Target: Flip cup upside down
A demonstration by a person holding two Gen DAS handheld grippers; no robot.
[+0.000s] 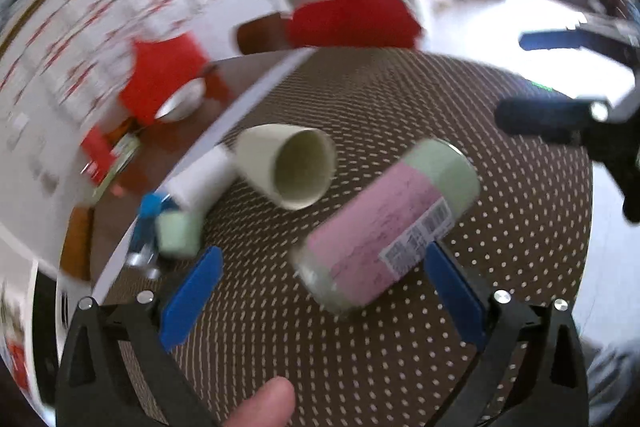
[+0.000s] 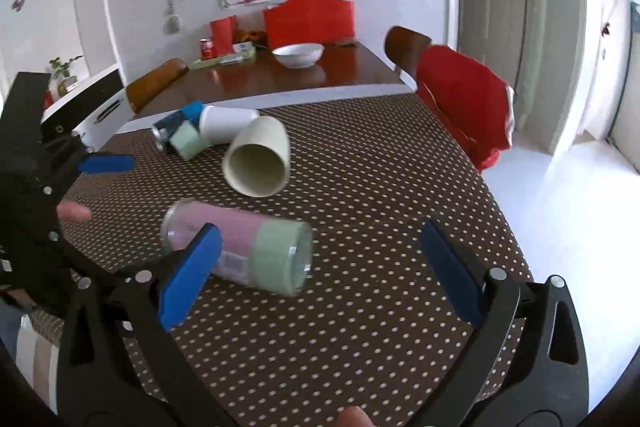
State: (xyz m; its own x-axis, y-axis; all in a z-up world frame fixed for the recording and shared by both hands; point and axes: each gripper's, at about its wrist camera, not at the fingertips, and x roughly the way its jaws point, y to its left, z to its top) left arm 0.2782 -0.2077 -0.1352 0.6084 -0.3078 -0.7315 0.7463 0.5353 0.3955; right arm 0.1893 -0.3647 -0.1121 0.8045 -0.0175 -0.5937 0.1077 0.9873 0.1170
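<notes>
A cream paper cup (image 1: pixel 290 165) lies on its side on the brown dotted tablecloth (image 1: pixel 360 347), its mouth facing me; it also shows in the right wrist view (image 2: pixel 260 157). My left gripper (image 1: pixel 320 301) is open and empty, short of the cup, with a pink and green can (image 1: pixel 384 223) lying between its fingers. My right gripper (image 2: pixel 320 271) is open and empty, hovering near the same can (image 2: pixel 244 251). The right gripper also shows at the right edge of the left wrist view (image 1: pixel 560 83). The left gripper shows at the left edge of the right wrist view (image 2: pixel 104 163).
Behind the cup lie a white cup (image 2: pixel 228 123), a small green cup (image 2: pixel 188 143) and a blue can (image 2: pixel 172 127). A chair with a red cloth (image 2: pixel 464 103) stands at the table's right. Farther back, a wooden table holds a white bowl (image 2: pixel 298 54).
</notes>
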